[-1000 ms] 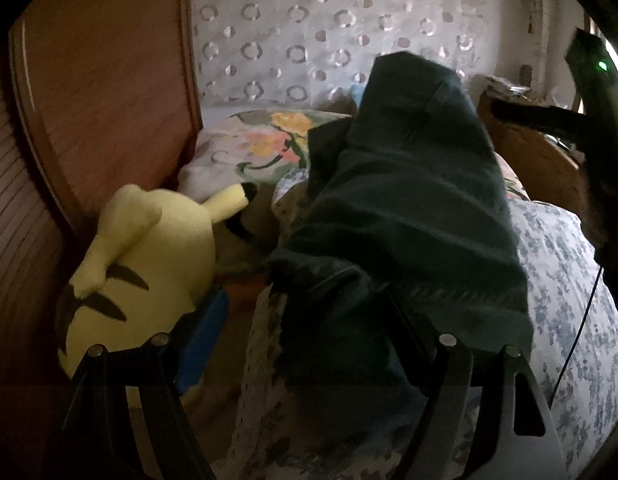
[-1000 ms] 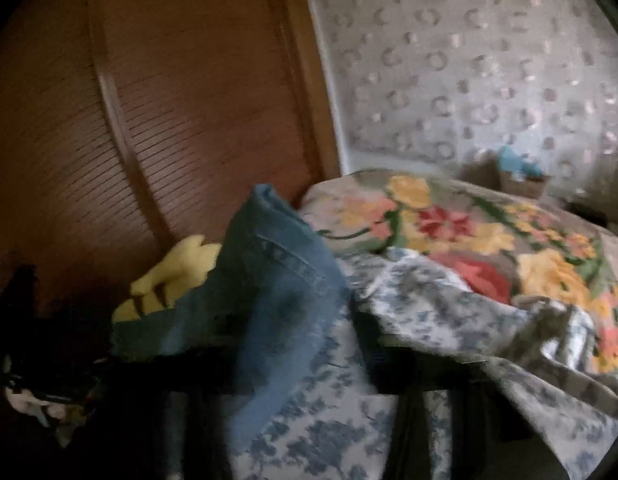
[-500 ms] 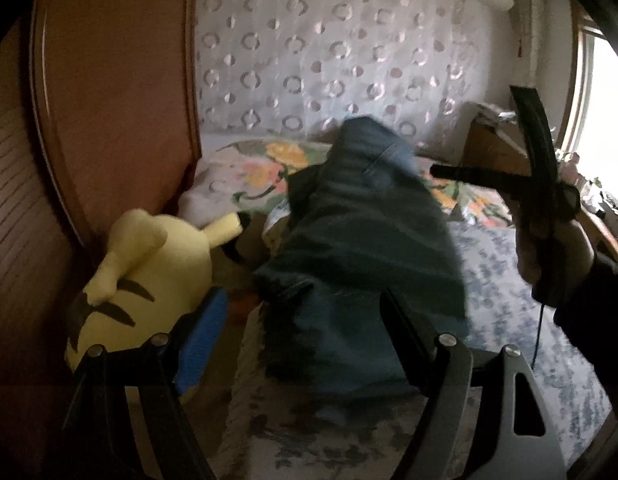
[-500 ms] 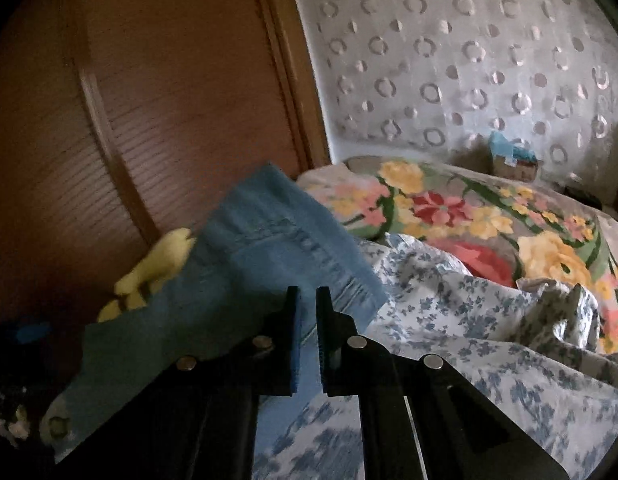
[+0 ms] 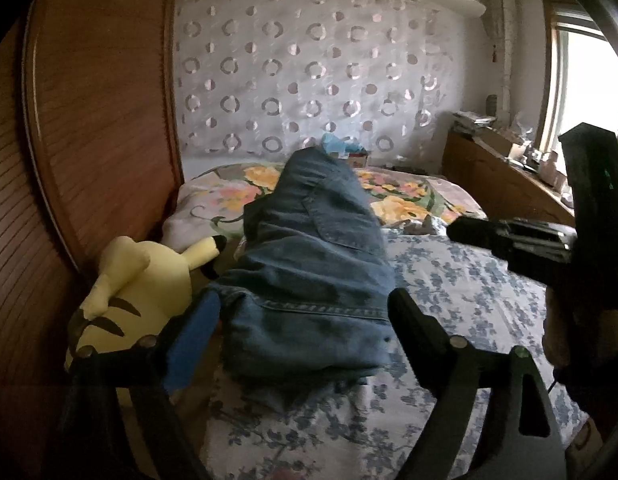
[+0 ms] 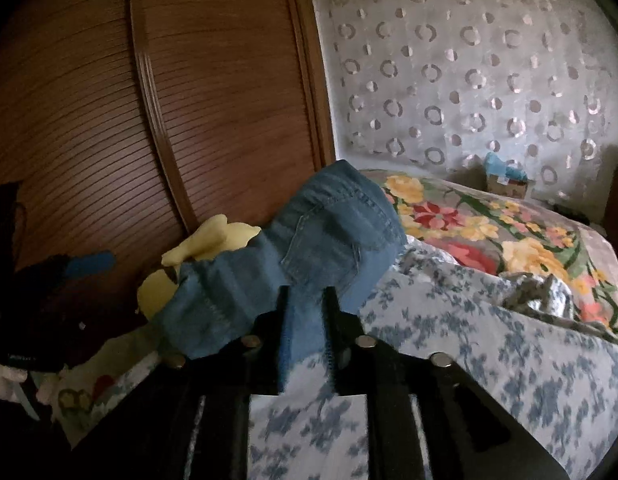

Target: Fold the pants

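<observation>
The left tongs (image 5: 305,320) stand wide apart with nothing gripped; their jaws have just been opening, and the jeans (image 5: 309,276) lie beyond and between the tips, untouched. The right tongs (image 6: 305,312) have just been opening too, to a narrow gap that looks empty, with the jeans just past their tips.

The jeans are folded into a thick, long bundle on the bed (image 5: 469,280), near its left edge, one end toward the tongs and the other toward the flowered quilt (image 5: 389,196). A stitched hem crosses the near end and a back pocket shows on top.

Denim like this is probably fairly heavy, soft but with some body, and not slippery, so layers should stay stacked. The thick hem or the folded edge looks like the best place to pinch.

Left of the jeans a yellow plush toy (image 5: 149,276) leans against a slatted wooden door (image 5: 89,140). The bed sheet has a blue floral print.
</observation>
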`<action>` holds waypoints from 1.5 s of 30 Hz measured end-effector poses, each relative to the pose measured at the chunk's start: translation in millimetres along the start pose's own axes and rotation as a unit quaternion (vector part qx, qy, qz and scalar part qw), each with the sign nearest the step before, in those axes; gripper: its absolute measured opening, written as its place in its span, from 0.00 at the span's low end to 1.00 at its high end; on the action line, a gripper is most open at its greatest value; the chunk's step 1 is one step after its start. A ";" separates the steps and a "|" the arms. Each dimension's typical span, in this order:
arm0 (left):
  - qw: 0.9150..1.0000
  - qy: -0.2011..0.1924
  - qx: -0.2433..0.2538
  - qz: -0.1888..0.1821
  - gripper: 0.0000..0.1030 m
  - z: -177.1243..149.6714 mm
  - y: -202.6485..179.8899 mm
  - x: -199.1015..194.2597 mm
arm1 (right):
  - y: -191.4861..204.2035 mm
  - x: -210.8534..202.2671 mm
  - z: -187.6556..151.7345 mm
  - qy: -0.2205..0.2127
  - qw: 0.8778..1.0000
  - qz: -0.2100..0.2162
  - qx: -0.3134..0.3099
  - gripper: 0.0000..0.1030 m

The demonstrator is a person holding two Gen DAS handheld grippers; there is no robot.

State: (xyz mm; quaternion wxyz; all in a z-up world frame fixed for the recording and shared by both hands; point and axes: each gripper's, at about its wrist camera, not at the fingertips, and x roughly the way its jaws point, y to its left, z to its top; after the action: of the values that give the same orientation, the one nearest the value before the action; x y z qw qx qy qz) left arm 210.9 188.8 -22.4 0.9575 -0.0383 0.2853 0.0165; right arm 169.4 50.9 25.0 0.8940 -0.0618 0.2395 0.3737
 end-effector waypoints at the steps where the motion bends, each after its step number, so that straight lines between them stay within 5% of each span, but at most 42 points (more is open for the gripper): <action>1: 1.000 -0.001 0.002 -0.003 0.86 0.0 -2.8 -2.4 | 2.1 -6.8 -2.9 -0.001 1.000 0.001 0.002 0.30; 3: 1.000 -0.003 0.008 -0.007 0.87 0.0 -8.7 -7.6 | 5.4 -23.6 -9.8 -0.003 1.000 0.008 0.011 0.50; 8: 1.000 -0.013 0.016 -0.009 0.93 -0.9 -22.1 -20.9 | 9.8 -46.6 -15.8 -0.006 1.000 -0.011 0.015 0.61; 21: 0.999 -0.039 0.024 0.010 0.94 -8.3 -56.8 -63.6 | 24.7 -116.7 -40.8 -0.035 0.997 -0.053 0.034 0.63; 33: 0.998 -0.052 0.036 -0.022 0.94 -29.6 -111.6 -103.1 | 40.6 -211.3 -73.5 -0.072 0.990 -0.108 0.056 0.63; 45: 0.996 -0.059 0.051 -0.035 0.94 -36.0 -152.0 -133.0 | 59.0 -261.4 -94.6 -0.085 0.982 -0.150 0.070 0.64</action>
State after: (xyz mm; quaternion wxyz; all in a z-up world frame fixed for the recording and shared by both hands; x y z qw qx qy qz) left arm 88.0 33.1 30.1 0.9734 0.0020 0.2271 -0.0294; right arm -66.3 -101.4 70.0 0.9592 -0.0021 0.1762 0.2213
